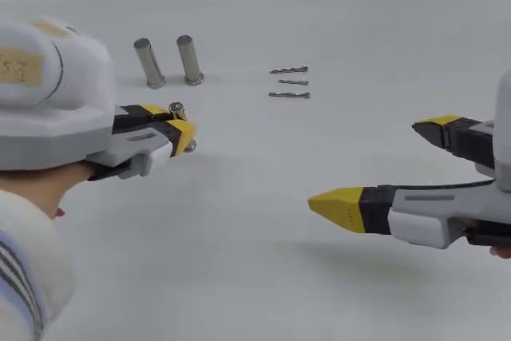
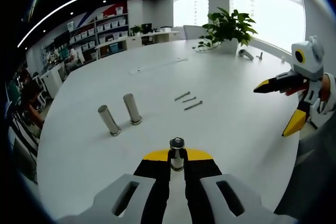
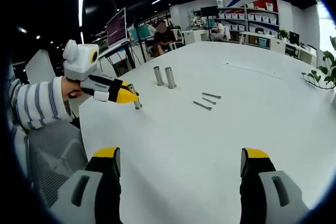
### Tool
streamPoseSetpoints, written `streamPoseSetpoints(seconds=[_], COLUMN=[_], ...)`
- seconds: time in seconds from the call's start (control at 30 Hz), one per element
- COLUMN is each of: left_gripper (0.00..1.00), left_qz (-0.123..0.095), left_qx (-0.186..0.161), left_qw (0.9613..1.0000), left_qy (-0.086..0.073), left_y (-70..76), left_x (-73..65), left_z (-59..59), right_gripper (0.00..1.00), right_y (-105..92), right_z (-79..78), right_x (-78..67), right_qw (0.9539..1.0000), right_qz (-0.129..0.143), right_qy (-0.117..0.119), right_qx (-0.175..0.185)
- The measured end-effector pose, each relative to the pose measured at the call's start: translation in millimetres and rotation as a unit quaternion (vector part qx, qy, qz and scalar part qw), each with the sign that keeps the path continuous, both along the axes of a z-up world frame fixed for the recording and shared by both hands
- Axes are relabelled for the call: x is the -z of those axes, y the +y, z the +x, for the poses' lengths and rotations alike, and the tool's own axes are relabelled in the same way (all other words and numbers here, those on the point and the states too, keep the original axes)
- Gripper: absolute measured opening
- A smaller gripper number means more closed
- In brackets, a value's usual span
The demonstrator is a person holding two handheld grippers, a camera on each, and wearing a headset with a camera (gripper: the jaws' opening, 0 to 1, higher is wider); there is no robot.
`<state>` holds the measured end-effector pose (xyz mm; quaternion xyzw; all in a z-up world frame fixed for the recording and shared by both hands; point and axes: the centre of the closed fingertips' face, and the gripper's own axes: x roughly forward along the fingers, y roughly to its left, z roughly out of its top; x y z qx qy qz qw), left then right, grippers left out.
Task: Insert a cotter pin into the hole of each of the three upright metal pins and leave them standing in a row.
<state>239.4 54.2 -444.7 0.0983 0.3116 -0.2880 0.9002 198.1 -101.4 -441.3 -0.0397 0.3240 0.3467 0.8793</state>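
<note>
On the table (image 1: 239,261), left hand-held gripper (image 1: 180,120) pinches third metal pin (image 2: 177,149) near its top; pin upright, base at or on the surface, can't tell which; other two metal pins (image 1: 189,60) stand side by side just behind it, not touching it. Right hand-held gripper (image 1: 369,164) spread wide, nothing btwn jaws. Three cotter pins (image 1: 293,82) lie flat, stacked in close rows, well apart from the metal pins; long axes approx parallel, running left-right in head view, i.e. roughly along the right tool's pointing direction; they sit ahead of it and to its left. Right side is free and nearer, so pickup prob. falls to it; nearest cotter pin (image 1: 289,95) looks easiest; jaws should close across the thin shank, not along it.
</note>
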Motion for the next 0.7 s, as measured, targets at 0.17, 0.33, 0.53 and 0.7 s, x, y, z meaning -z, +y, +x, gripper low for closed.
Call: streamPoseSetpoints(seconds=[0.17, 0.33, 0.53, 0.7], left_gripper=[0.05, 0.05, 0.05, 0.05], left_qz=[-0.011, -0.016, -0.015, -0.011], left_qx=[-0.016, -0.027, -0.031, -0.046], left_qw=[0.9998, 0.9994, 0.9993, 0.9988], left_qy=[0.008, 0.017, 0.017, 0.007], left_y=[-0.7, -0.3, -0.4, 2.1], left_x=[7.3, 13.5, 18.0, 18.5], left_z=[-5.1, -8.9, -12.4, -11.1], right_gripper=[0.94, 0.94, 0.94, 0.94], right_y=[1.9, 3.8, 6.1, 8.1], right_z=[0.1, -0.1, -1.8, -2.8], right_x=[-0.3, -0.4, 1.3, 0.7], right_qw=[1.0, 1.0, 0.9999, 0.9999], right_qz=[-0.001, -0.001, -0.002, -0.001], right_qy=[0.0, 0.001, 0.004, 0.005], right_qx=[-0.004, -0.006, -0.01, -0.013])
